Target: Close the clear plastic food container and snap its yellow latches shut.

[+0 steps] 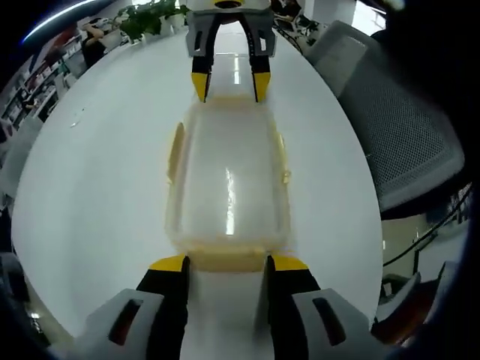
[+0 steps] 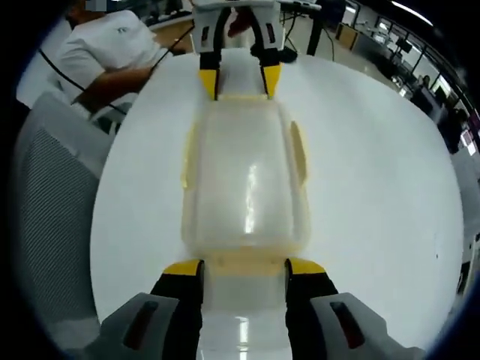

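Observation:
The clear plastic food container [image 1: 229, 180] lies lengthwise on the white table [image 1: 97, 187] with its lid on. Yellow latches [image 1: 176, 150] run along its long sides, and whether they are snapped down is unclear. My left gripper [image 1: 229, 264] is open, its yellow tips straddling the near end latch [image 1: 225, 253]. At the far end my right gripper [image 1: 230, 84] is open too, astride the opposite end. In the right gripper view the container [image 2: 244, 180] shows from the other end: my right gripper [image 2: 244, 268] straddles its end latch [image 2: 244, 262], with my left gripper [image 2: 240, 80] opposite.
A grey mesh chair [image 1: 405, 127] stands close to the table edge, also seen as the chair [image 2: 52, 202] in the right gripper view. A person in a white shirt [image 2: 112, 52] sits beyond the table. Potted plants [image 1: 150, 19] stand at the far end.

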Demonstrator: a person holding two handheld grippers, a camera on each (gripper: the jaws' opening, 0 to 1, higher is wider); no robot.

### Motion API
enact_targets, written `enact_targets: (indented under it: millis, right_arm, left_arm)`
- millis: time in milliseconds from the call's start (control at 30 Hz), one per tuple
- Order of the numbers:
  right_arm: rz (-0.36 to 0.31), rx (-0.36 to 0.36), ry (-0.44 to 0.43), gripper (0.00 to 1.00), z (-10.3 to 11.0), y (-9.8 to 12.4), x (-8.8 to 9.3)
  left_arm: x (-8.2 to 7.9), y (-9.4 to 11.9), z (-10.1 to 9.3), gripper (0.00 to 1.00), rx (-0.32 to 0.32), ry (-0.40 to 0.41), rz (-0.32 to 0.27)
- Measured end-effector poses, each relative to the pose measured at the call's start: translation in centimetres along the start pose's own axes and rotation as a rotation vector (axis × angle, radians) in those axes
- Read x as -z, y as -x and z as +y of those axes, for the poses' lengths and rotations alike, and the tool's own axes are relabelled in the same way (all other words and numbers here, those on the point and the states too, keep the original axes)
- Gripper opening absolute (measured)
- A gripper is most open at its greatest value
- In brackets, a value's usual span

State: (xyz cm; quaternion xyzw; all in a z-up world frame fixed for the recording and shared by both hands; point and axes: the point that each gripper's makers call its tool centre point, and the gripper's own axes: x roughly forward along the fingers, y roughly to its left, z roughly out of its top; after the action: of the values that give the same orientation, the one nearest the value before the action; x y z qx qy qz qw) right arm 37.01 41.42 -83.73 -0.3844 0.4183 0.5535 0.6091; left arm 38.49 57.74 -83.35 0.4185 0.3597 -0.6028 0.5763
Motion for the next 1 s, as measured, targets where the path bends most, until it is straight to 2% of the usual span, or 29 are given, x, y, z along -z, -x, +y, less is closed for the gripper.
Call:
enact_targets:
  millis: [333, 533, 667, 1000]
  right_arm:
    - [0.012, -0.008, 0.009, 0.4, 0.24, -0.24, 0.15]
    - [0.014, -0.006, 0.004, 0.4, 0.25, -0.19, 0.19]
    - [0.024, -0.002, 0.001, 0.4, 0.23, -0.23, 0.26]
    - [-0.011, -0.005, -0.024, 0.4, 0.32, 0.0, 0.35]
  left_arm:
    - [-0.23, -0.04, -0.05, 0.39, 0.002, 0.003, 0.006]
    - [-0.19, -0.16, -0.11, 0.38, 0.017, 0.045, -0.015]
    - [-0.3, -0.23, -0.2, 0.38, 0.017, 0.039, -0.01]
    - [-0.42, -0.12, -0.13, 0.38, 0.018, 0.052, 0.003]
